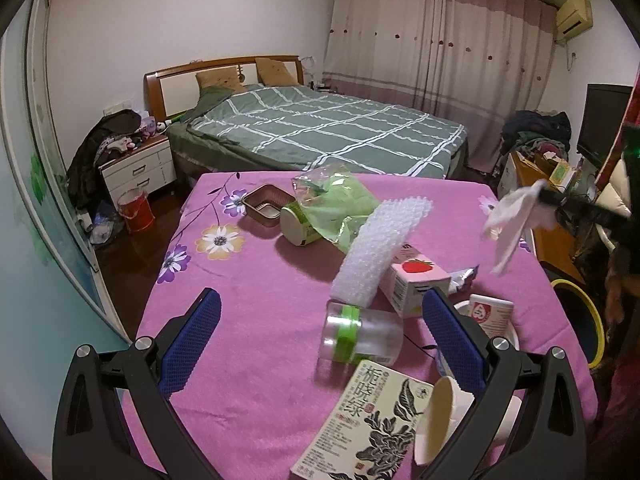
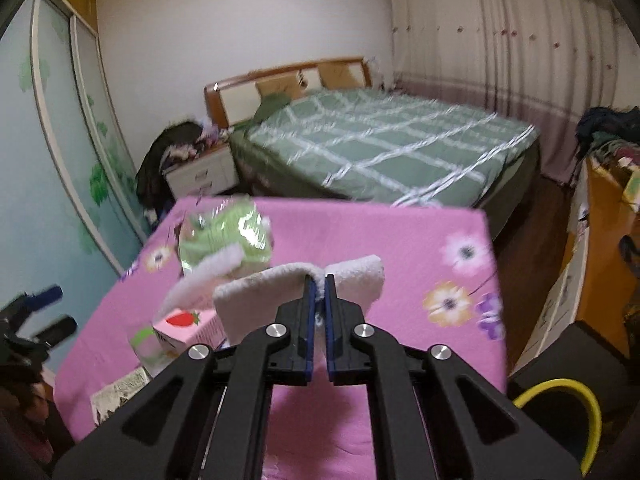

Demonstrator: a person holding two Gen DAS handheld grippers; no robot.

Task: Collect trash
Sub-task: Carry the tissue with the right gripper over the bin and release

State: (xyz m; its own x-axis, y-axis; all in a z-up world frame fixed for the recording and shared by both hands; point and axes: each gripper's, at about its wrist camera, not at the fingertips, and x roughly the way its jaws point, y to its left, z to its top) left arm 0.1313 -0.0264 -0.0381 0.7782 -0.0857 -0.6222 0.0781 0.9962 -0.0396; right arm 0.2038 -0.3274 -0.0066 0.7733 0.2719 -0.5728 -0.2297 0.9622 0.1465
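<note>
My right gripper is shut on a crumpled white tissue and holds it above the pink table. The same tissue hangs at the right in the left wrist view, off the table's right edge. My left gripper is open and empty low over the near table. Between its fingers lie a clear plastic cup with a green band, a strawberry milk carton, a white foam sheet and a tea packet. A paper cup lies by the right finger.
A green plastic bag over a cup and a brown tray lie further back. A black bin with a yellow rim stands right of the table. A bed, a nightstand and a red bucket are beyond.
</note>
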